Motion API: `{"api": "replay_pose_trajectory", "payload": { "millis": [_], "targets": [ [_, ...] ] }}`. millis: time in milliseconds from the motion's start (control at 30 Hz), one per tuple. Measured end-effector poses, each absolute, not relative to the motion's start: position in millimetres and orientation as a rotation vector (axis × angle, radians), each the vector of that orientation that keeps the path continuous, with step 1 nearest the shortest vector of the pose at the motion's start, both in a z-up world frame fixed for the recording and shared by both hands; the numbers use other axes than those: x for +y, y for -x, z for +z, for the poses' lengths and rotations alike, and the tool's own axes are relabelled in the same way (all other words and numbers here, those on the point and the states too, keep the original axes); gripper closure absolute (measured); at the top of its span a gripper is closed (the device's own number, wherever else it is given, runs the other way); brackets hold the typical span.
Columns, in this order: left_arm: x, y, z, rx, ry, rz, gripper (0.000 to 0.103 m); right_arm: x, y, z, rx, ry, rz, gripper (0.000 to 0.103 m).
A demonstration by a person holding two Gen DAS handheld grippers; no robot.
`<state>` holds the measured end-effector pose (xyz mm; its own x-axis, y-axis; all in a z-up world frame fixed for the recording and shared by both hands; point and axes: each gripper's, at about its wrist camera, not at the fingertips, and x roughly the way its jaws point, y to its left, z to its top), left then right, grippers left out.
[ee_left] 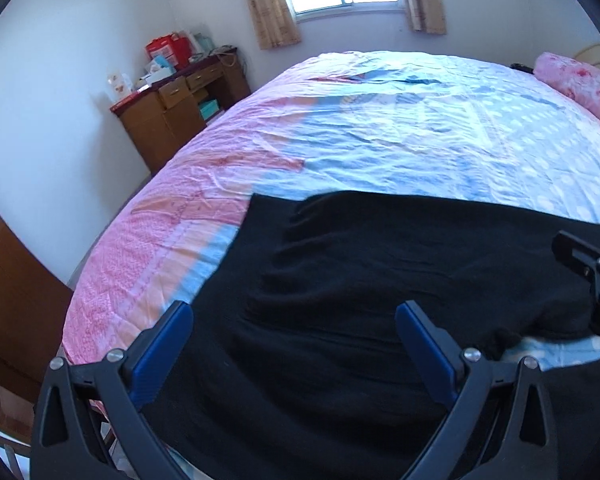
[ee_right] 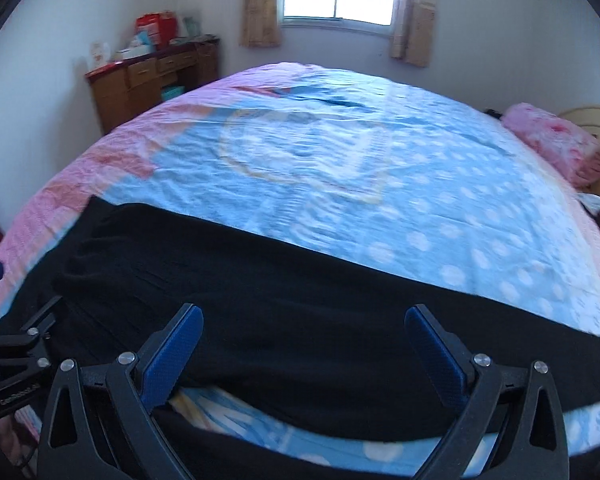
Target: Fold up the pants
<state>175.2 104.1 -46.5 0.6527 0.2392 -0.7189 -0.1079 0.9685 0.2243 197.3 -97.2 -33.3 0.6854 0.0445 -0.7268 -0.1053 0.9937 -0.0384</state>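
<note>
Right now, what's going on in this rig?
A person holds two grippers over black pants spread across a bed's pink and blue sheet. The left gripper and the right gripper are both open above the fabric, gripping nothing. In the right view the pants look folded lengthwise.

pants (ee_left: 340, 280): lower part cut off by bottom edge, folds lost in black | right claw (ee_left: 592, 276): fingertips out of frame at left-wrist view's right edge | bedsheet (ee_right: 420, 208): pattern motion-blurred | desk clutter (ee_right: 152, 32): too small to identify
</note>
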Motion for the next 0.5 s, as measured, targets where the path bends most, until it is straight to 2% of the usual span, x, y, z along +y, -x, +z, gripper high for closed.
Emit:
{"api": "replay_pose_trajectory", "payload": {
  "millis": [33, 100, 233, 367, 500],
  "targets": [
    [111, -178, -48, 0.848, -0.151, 0.204, 0.000, -93, -201, -33, 0.802, 0.081, 0.127, 0.005],
    [126, -183, -52, 0.880, -0.099, 0.209, 0.000, -83, -213, -31, 0.773, 0.097, 0.249, 0.023],
    [143, -187, -64, 0.913, -0.087, 0.240, 0.004, -59, -247, -40, 0.811, 0.101, 0.418, 0.043],
    [159, -183, -64, 0.917, -0.048, 0.242, 0.005, -29, -290, -58, 0.910, 0.013, 0.589, 0.044],
    [167, -184, -60, 0.908, -0.049, 0.230, 0.005, -4, -322, -62, 0.933, -0.011, 0.696, 0.044]
  ]
}}
